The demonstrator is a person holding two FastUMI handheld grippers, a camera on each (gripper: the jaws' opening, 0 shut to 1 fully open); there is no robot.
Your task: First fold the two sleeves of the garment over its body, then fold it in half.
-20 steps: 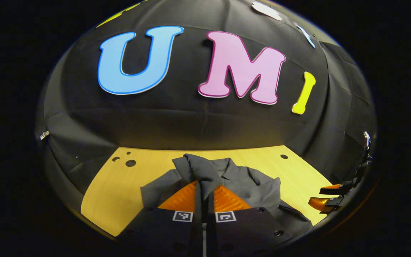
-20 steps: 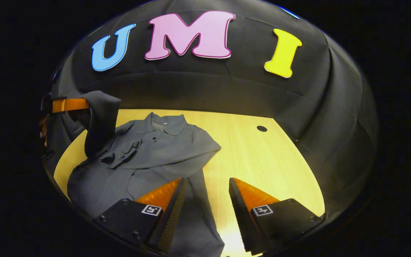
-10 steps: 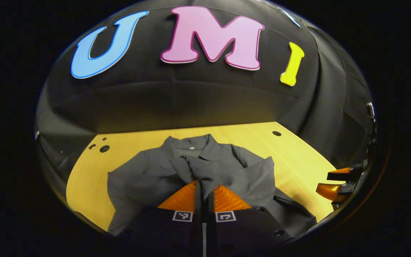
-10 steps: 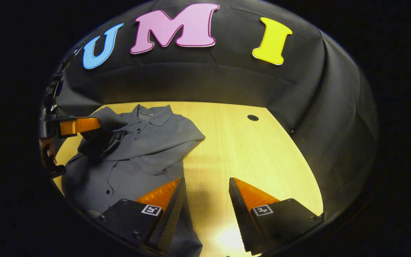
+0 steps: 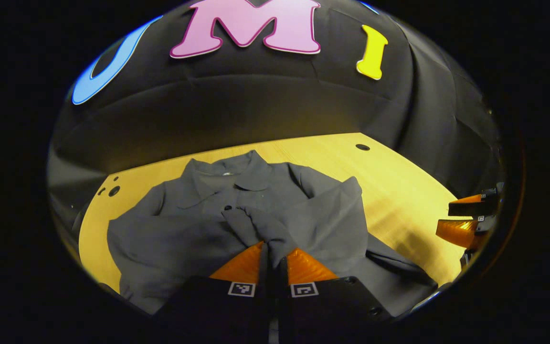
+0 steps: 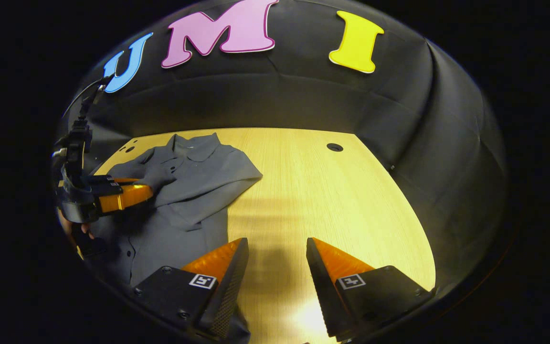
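Now the grey shirt (image 5: 198,229) lies flat on the wooden worktop (image 6: 322,191), collar toward the booth wall, one sleeve (image 5: 251,227) drawn across its chest; the left claw (image 5: 272,253) is clenched on that sleeve's end, low over the shirt front; the right claw (image 6: 275,267) hangs with its jaws spread, grasping nothing, above bare wood just beside the shirt's hem.

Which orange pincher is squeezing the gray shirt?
The left gripper: its fingers are pinched shut on a sleeve of the shirt. The right gripper gapes open over the table.
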